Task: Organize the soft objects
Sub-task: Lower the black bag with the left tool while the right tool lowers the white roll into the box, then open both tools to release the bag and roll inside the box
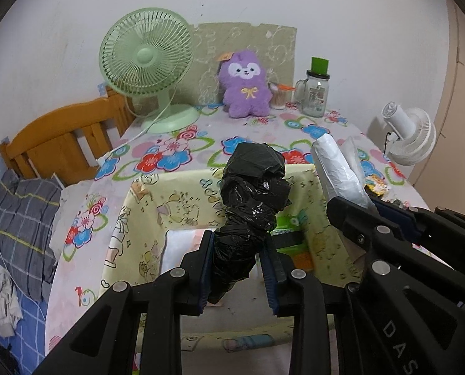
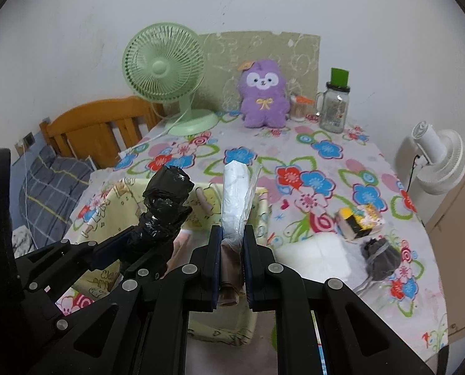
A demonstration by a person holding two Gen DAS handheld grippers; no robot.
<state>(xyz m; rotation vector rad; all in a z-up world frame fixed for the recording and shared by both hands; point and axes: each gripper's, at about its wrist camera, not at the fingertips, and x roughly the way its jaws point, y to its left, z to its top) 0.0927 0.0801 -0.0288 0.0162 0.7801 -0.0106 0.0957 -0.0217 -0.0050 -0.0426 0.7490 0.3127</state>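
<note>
Gripping a roll of black plastic bags (image 1: 251, 206), the left gripper (image 1: 238, 268) has its jaws clamped on the roll's lower end, the blue pads pressing on the crumpled film from both sides; the right gripper (image 2: 232, 262) has its jaws drawn tight on a roll of white plastic bags (image 2: 236, 193), with the brown core end showing between the pads. Both rolls stand tilted over the yellow cartoon-print storage box (image 1: 144, 218), the black one above its middle, the white one above its right-hand wall. Judged from this, the step in hand is delivery of both soft rolls into the box, and neither has yet been let go. The next move calls for lowering each roll inside the walls before the jaws part, keeping the two grippers, now just beside each other, from fouling; loose film could snag on a pad at release. Something white and a green packet (image 1: 290, 223) already lie in the box. The box rests on a table under a flowered cloth (image 2: 310, 168). To the right of the box lie a white pad (image 2: 313, 250), a yellow-and-black packet (image 2: 359, 220) and a small grey bundle (image 2: 381, 261). Beyond the box stand a green desk fan (image 1: 146, 59), a purple plush toy (image 1: 246, 84) and a glass jar (image 1: 316, 97), against a pale wall. Left of the box is a wooden bed frame (image 1: 60, 137); far right, a white fan (image 2: 435, 162).
</note>
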